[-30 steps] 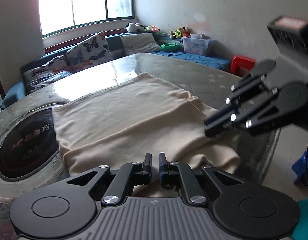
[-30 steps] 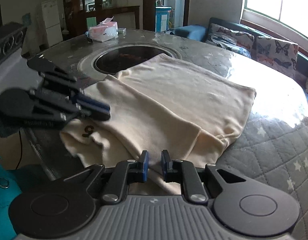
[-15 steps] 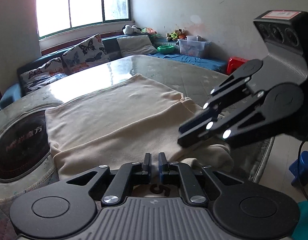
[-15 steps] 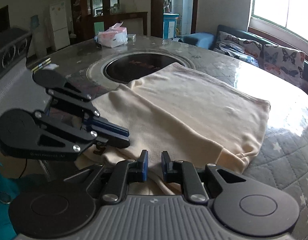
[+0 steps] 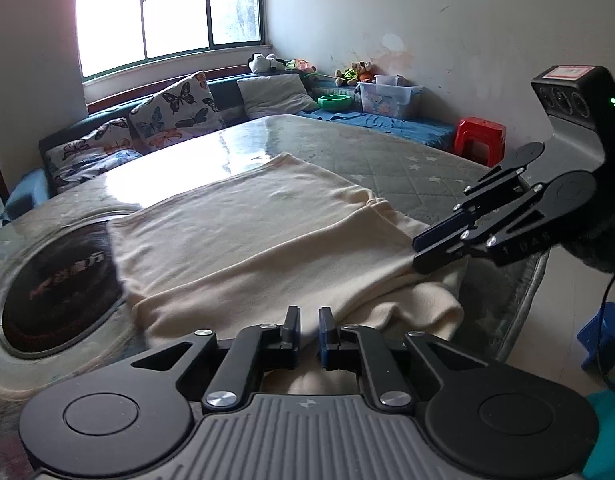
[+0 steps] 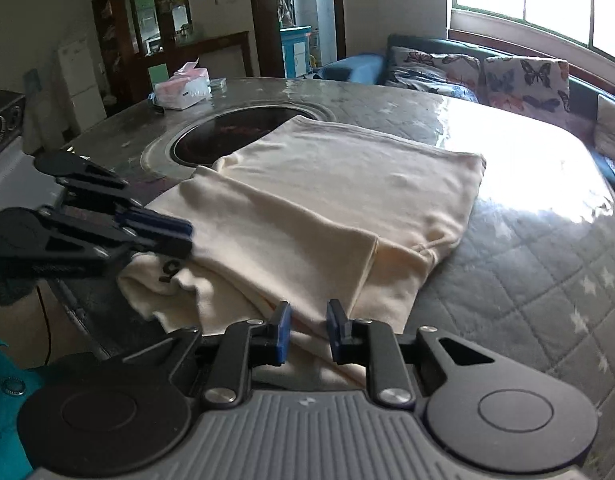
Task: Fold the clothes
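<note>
Round glass-topped table (image 6: 427,100) holds a cream garment (image 6: 327,200), partly folded. Left gripper (image 5: 308,330) and right gripper (image 6: 307,326) hover at its near edge, jaws narrowly parted, gripping nothing, seemingly poised for folding.

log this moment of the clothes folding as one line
stage: mid-fold | cream garment on table | left gripper: near hem, grip unclear | right gripper: open over near edge

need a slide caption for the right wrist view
Right gripper open over the near edge of a cream garment on a round table, left gripper at its left side.
</note>
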`<control>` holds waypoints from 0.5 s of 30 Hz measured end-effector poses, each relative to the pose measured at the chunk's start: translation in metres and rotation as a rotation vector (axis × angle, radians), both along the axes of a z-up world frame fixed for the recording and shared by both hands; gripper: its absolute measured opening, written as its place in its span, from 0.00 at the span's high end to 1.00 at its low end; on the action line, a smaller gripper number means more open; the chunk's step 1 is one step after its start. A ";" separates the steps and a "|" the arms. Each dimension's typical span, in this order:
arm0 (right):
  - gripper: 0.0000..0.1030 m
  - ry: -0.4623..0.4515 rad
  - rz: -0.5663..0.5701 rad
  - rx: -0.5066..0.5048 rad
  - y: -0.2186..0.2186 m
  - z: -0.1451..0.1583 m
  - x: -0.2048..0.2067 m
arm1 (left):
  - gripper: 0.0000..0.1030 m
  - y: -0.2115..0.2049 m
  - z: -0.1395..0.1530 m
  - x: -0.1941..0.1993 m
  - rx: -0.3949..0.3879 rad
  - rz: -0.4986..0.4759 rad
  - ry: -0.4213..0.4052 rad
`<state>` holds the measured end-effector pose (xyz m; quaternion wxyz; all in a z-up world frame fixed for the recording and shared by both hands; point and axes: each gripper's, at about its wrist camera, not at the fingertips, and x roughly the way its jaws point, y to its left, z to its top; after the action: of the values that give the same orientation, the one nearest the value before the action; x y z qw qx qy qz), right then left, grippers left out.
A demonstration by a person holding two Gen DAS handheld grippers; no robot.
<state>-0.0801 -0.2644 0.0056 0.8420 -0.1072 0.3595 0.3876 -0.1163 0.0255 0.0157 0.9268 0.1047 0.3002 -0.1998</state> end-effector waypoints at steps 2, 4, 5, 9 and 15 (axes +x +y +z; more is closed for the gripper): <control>0.82 0.008 -0.009 0.019 -0.001 0.003 0.000 | 0.89 0.003 0.003 -0.005 0.005 -0.001 -0.004; 0.82 -0.004 -0.024 0.036 -0.007 0.008 0.000 | 0.86 0.008 0.006 -0.014 0.017 -0.012 -0.013; 0.82 -0.005 -0.029 0.038 -0.009 0.009 0.000 | 0.82 0.010 0.007 -0.020 0.022 -0.019 -0.016; 0.82 0.019 -0.042 0.003 -0.015 0.002 -0.003 | 0.75 0.011 0.005 -0.032 0.042 -0.051 -0.013; 0.81 0.015 -0.091 0.028 -0.031 0.007 -0.007 | 0.73 0.002 -0.004 -0.034 0.068 -0.094 -0.015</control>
<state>-0.0874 -0.2954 0.0131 0.8575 -0.0759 0.3648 0.3548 -0.1505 0.0275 0.0116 0.9146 0.1515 0.2944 -0.2321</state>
